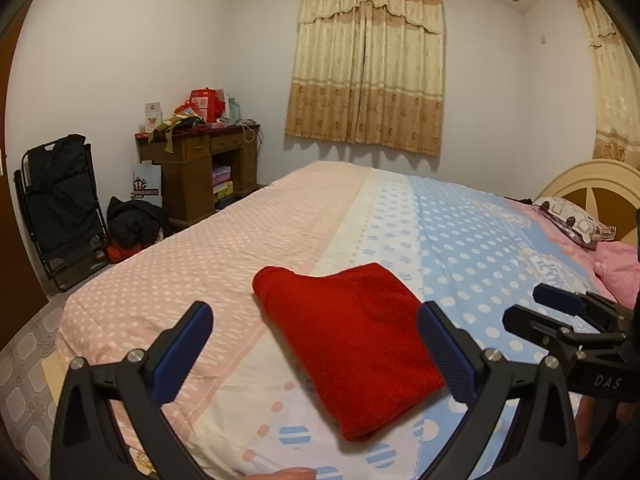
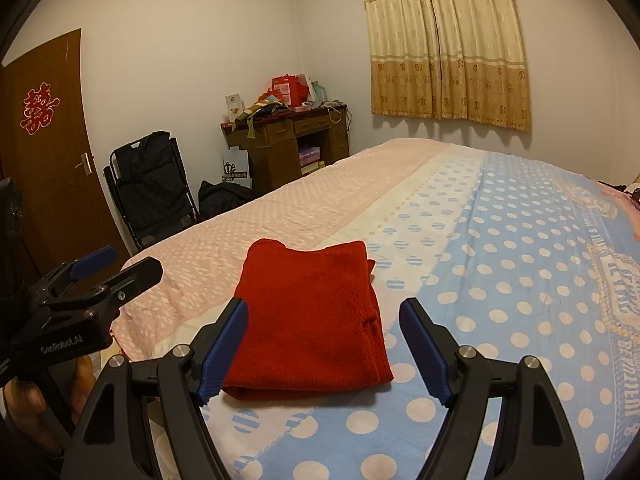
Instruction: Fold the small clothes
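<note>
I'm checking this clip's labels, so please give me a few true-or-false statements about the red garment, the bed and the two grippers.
1. The folded red fleece garment lies on the polka-dot bedsheet. True.
2. The left gripper is clamped on the garment. False: its jaws are spread, holding nothing.
3. The right gripper is open. True.
4. The garment is spread out flat, unfolded. False: it is a compact folded rectangle.
5. The patterned beige curtains are drawn shut. True.
</note>
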`<state>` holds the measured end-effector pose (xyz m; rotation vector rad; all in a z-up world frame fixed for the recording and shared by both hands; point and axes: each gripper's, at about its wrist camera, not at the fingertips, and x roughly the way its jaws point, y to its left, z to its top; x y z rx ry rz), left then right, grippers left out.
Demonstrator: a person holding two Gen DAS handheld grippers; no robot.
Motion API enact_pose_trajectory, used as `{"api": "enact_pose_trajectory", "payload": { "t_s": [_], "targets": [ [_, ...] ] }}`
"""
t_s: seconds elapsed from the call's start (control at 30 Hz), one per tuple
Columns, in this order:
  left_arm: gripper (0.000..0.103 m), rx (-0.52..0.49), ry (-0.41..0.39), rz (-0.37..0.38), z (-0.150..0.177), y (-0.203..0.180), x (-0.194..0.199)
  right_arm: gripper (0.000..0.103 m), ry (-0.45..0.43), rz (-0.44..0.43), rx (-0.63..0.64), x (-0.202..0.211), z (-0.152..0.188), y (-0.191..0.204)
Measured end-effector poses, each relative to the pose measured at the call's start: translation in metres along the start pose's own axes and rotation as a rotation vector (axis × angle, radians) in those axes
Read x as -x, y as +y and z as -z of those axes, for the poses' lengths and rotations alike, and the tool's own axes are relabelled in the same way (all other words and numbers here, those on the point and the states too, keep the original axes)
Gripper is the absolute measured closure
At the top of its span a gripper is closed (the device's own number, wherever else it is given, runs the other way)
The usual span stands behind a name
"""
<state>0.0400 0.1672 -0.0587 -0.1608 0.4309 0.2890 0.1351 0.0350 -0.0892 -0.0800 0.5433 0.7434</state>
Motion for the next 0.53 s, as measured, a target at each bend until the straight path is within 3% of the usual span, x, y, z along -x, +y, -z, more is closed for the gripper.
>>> {"api": "enact_pose_trajectory", "payload": {
  "t_s": [0.53],
  "targets": [
    [0.000, 0.028, -0.011, -0.061, 0.001, 0.017, -0.007, 0.024, 0.010, -0.015, 0.015, -0.004, 0.007, 0.005]
  ]
}}
